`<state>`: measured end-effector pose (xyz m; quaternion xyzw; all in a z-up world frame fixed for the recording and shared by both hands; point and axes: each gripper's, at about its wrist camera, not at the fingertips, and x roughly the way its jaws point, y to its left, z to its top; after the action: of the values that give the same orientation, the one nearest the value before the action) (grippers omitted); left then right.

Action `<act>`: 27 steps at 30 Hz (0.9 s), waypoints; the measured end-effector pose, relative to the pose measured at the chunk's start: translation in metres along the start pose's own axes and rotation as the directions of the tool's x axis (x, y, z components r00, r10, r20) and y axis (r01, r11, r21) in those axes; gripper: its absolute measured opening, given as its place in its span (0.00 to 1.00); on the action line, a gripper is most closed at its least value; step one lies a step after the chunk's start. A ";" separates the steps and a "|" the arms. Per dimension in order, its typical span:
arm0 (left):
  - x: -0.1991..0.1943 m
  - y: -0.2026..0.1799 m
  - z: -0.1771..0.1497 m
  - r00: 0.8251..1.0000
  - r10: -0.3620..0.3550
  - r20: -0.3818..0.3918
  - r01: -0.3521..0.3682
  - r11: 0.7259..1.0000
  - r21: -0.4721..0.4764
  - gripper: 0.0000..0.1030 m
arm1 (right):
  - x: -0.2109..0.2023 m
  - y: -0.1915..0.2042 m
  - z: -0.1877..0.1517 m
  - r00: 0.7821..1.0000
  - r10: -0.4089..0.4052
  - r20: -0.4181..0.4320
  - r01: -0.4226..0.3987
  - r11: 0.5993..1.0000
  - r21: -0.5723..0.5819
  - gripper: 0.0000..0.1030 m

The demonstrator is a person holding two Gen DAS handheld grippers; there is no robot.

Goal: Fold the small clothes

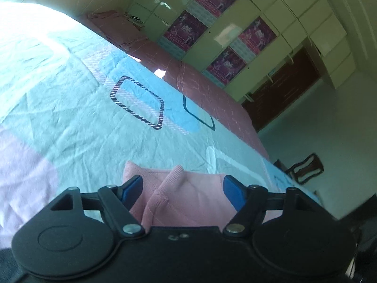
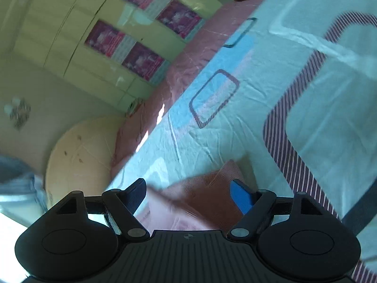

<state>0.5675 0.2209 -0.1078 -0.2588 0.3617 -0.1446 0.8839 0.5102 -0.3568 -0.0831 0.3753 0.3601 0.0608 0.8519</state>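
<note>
A small pink garment (image 1: 188, 198) lies on the bed's light blue patterned sheet (image 1: 70, 108). In the left wrist view its ribbed edge stands up between the blue-padded fingers of my left gripper (image 1: 183, 188), which is open just above it. In the right wrist view the pink garment (image 2: 200, 198) shows blurred under my right gripper (image 2: 188, 192), which is also open with the cloth between its spread fingers. Neither gripper holds the cloth. The near part of the garment is hidden behind the gripper bodies.
A pink quilted bed edge (image 1: 207, 94) runs along the far side of the sheet. Beyond it stand pale cupboards with magenta posters (image 1: 186, 30). A dark wooden chair (image 1: 304, 168) stands on the floor at the right. A round beige tabletop (image 2: 80, 155) leans beside the bed.
</note>
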 end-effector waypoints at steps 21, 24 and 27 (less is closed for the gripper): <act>0.035 -0.050 0.000 0.994 0.090 0.067 -0.108 0.933 0.344 0.07 | 0.055 0.062 -0.038 0.961 -0.246 0.126 0.273 0.769 -0.578 0.08; 0.056 -0.053 0.000 0.988 0.144 0.060 -0.156 0.926 0.344 0.07 | 0.069 0.055 -0.038 0.949 -0.296 0.108 0.306 0.782 -0.543 0.08; 0.082 -0.053 -0.007 0.971 0.239 0.009 -0.224 0.897 0.382 0.07 | 0.082 0.050 -0.042 0.931 -0.354 0.088 0.344 0.774 -0.532 0.08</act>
<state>0.6162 0.1388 -0.1284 -0.0352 0.3716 -0.1107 0.9211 0.5510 -0.2655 -0.1151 0.0469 0.3988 0.0038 0.9158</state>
